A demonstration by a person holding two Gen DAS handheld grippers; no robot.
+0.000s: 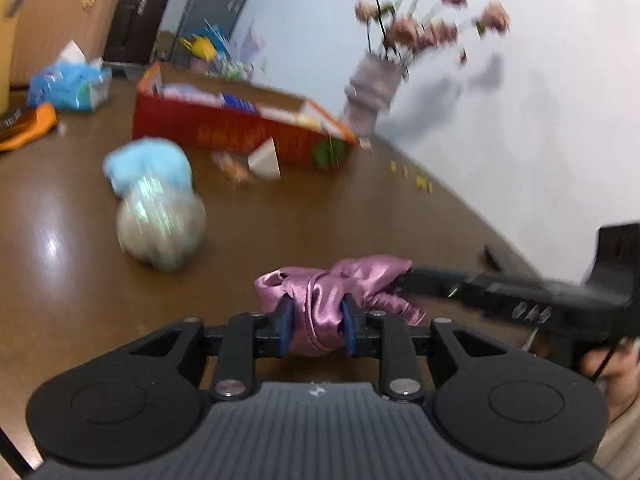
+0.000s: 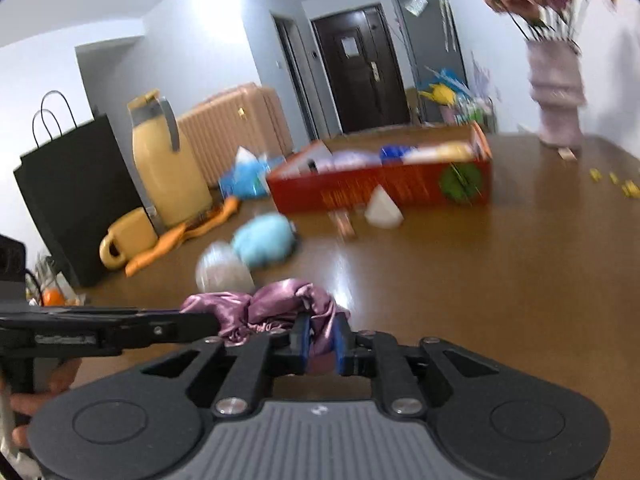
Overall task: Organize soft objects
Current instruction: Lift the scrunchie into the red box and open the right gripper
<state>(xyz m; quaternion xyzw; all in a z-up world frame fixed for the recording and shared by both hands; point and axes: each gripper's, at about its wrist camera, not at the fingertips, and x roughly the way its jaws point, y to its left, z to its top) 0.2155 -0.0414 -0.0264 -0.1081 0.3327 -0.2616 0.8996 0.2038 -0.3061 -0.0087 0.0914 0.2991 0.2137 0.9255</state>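
Pink satin, bunched and knotted, is held above the brown table by both claws at once. The satin cloth is clamped near one end between the blue pads of the left gripper, whose jaws are nearly closed on the fabric. Its other end is pinched by the right gripper, seen in the left view as a black finger reaching in from the right.

The cloth's long axis is thus stretched crosswise between the two claws, roughly parallel to the near edge of the views, with neither hand clearly nearer to its middle.

Farther out on the table lie a pale shimmering soft ball and a fluffy blue soft object, touching one another. Beyond them stands a red box, open at the top. It is judged the likely place for the cloth, lying ahead of both claws.
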